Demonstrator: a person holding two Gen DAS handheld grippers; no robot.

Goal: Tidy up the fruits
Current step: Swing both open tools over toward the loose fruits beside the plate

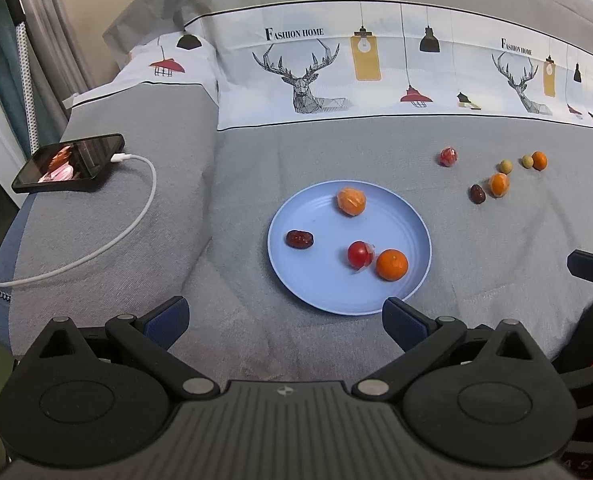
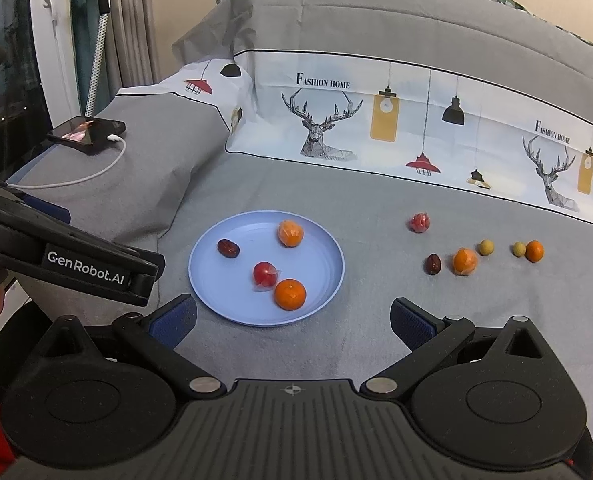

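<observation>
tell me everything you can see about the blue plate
The plate is round, pale blue, matte and plastic-looking, with a low raised rim and faint rings in its base. It lies flat on the grey bedspread, ahead of both open tongs, touched by neither. It holds four pieces: a dark date, a wrapped orange, a wrapped red fruit and a bare orange, the last two touching.

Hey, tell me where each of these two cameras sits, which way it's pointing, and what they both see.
Left wrist: on the left gripper, facing forward over the bed at the blue plate; its open fingers show, and the right gripper's edge.
Right wrist: on the right gripper, facing likewise; its open fingers show, plus the left gripper and a fingertip.
Shared: plate, loose fruits, phone, deer-print bedding.
</observation>
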